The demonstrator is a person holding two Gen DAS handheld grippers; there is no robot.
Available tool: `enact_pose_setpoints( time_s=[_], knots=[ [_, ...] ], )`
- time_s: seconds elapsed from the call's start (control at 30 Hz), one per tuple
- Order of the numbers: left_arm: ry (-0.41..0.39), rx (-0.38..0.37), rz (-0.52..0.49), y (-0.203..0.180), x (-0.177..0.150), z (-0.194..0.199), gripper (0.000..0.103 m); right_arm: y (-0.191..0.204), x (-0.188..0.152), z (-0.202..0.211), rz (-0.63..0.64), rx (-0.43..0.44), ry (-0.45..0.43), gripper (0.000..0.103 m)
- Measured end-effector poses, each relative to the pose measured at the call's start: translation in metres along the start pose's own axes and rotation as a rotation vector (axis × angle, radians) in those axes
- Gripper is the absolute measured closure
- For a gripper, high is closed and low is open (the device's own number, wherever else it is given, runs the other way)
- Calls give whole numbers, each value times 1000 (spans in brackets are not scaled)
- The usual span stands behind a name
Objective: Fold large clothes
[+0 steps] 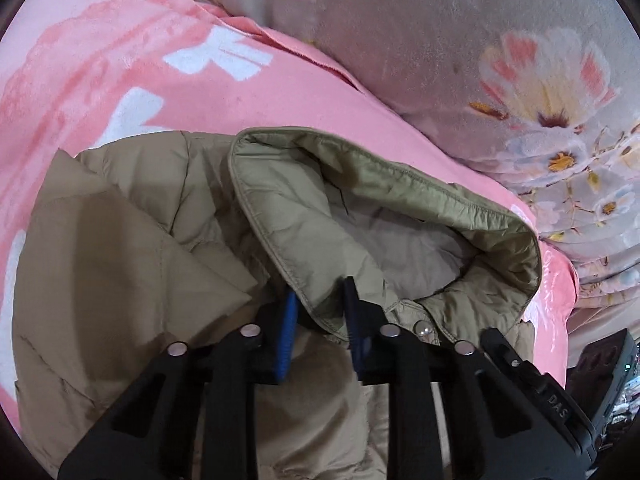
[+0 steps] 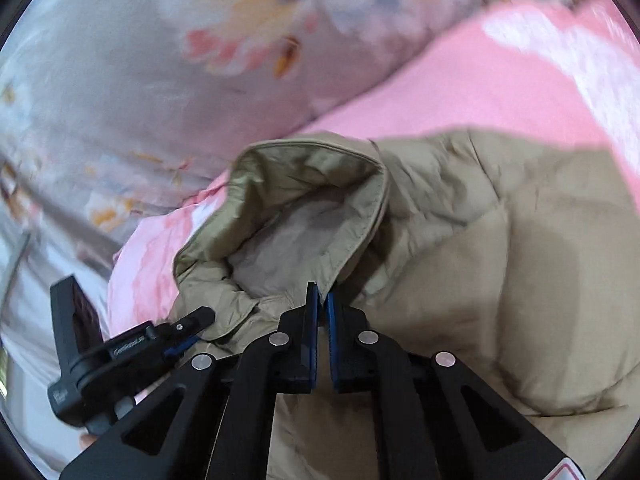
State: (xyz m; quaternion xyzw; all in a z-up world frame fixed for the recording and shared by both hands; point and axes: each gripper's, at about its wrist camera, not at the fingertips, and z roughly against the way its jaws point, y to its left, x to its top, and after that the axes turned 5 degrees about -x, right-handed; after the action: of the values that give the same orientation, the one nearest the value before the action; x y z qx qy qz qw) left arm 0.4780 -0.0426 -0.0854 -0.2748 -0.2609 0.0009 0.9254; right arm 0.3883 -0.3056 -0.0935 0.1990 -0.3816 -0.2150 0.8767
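The khaki padded jacket lies on a pink blanket and fills the lower half of both wrist views. Its hood stands open, with the opening toward the upper part of the frame.

The left gripper has its jaws narrowed on the hood's edge near a snap button; the seam passes between the blue pads, so it seems to pinch the cloth. The right gripper is almost fully closed on the other side of the hood edge, with only a thin layer between the pads.

To do this step well, I think both grips should keep equal tension and travel together, so the hood folds flat onto the body without twisting.

The jacket's long axis seems to run from the hood down toward the lower edge of the frame, but the hem is hidden. A grey flowered quilt lies beyond the blanket, in the upper right of the left view.
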Motion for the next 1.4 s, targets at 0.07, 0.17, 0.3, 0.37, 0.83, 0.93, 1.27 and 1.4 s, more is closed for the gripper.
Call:
enact_pose_setpoints(
  time_s=[0.07, 0.17, 0.3, 0.37, 0.83, 0.93, 1.27, 1.4],
  knots=[
    [-11, 9, -35, 5, -5, 0, 89, 5, -5, 7, 78, -58, -29, 99],
    [-27, 32, -97, 9, -16, -6, 89, -8, -13, -9, 96, -126, 16, 101],
    [-54, 99, -180, 0, -26, -13, 89, -8, -16, -19, 119, -164, 30, 103],
    [-60, 114, -198, -1, -28, -15, 88, -5, -19, -23, 148, -200, 28, 103],
    [-101, 120, -218, 2, -39, -4, 86, -9, -18, -10, 152, -224, 91, 103],
    [-117, 164, -294, 1, -41, 26, 86, -5, -18, 29, 216, -288, 82, 91],
    [-166, 194, -153, -31, 80, 15, 67, 47, 84, 1, 111, -157, -153, 89],
    [-50, 233, -99, -7, 65, -37, 71, 49, 61, -44, 199, -197, -15, 93]
  ],
)
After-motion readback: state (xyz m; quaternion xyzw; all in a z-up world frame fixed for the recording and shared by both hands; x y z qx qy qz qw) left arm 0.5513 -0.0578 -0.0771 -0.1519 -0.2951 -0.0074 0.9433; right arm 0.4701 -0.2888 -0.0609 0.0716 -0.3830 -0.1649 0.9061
